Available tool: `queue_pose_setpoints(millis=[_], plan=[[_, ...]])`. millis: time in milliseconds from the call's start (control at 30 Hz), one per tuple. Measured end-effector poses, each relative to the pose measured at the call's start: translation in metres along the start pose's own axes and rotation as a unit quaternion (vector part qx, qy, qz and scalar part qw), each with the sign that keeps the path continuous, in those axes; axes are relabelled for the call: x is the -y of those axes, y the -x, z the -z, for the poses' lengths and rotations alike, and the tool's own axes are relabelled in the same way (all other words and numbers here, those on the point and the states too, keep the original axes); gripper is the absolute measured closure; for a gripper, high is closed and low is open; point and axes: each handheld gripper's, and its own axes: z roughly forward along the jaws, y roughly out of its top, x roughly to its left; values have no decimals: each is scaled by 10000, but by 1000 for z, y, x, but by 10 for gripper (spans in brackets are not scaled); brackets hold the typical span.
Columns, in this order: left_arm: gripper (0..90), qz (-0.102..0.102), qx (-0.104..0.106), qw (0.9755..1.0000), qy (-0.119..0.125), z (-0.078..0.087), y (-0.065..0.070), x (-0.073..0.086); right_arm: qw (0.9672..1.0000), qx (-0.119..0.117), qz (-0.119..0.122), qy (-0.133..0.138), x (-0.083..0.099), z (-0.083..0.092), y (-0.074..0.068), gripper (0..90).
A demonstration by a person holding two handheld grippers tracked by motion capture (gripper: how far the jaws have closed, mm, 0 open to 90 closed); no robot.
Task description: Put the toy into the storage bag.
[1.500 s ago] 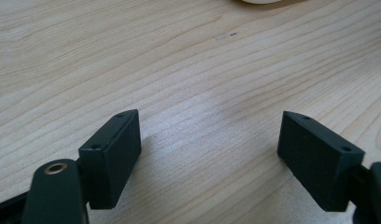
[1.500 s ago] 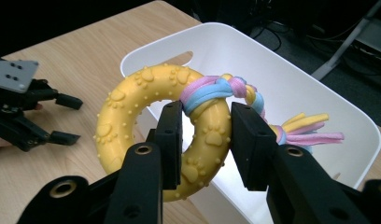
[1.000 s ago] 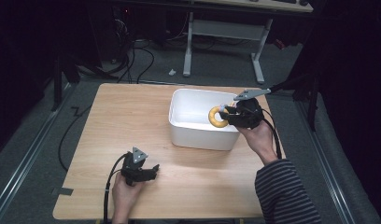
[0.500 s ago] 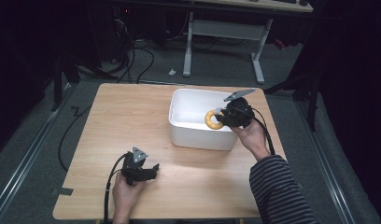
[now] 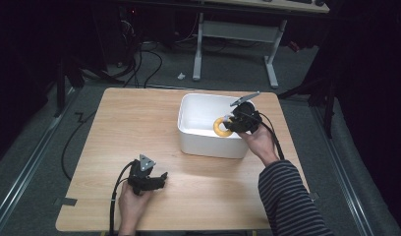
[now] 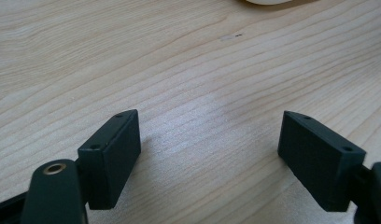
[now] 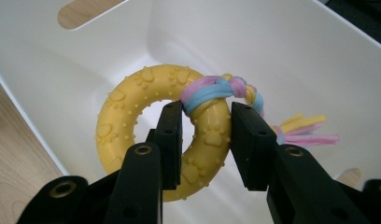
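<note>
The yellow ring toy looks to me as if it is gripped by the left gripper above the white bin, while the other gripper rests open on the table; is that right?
Not quite: the right gripper grips the yellow ring toy above the white bin, as the right gripper view shows. The left gripper is the one resting open on the table.

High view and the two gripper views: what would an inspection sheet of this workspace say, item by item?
Surface: wooden table, bare around the bin.
Job's things: white bin; yellow ring toy with a pink and blue knot, held inside the bin.
Clutter: nothing seen.
Grippers: right gripper shut on the ring toy; left gripper open, low over the table.
Cables: one trails from each gripper.
Surroundings: dark room, grey floor, desk legs and cords beyond the table.
</note>
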Motion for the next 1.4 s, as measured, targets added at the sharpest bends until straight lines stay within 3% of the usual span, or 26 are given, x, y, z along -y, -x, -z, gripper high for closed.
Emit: queue_pose_setpoints(millis=[133,567,667,733,833,1033,1400], plan=[[214,0,-1,10000,-1,0,0,0,9999,-1,131,-69,-1,-3,-4,660],[214,4,9,10000,0,0,0,0,9996,-103,83,-246,-3,-6,-9,658],[214,13,8,10000,10,0,0,0,9996,-118,42,-254,-2,-6,-8,601],[214,12,4,10000,9,0,0,0,9998,-7,52,-181,-2,-4,-8,519],[215,14,0,10000,8,0,0,0,9998,205,19,-63,0,2,-6,482],[214,16,-2,10000,10,0,0,0,9985,155,-295,444,14,25,2,480],[219,18,-14,10000,21,0,0,0,9945,221,-575,845,50,65,9,476]])
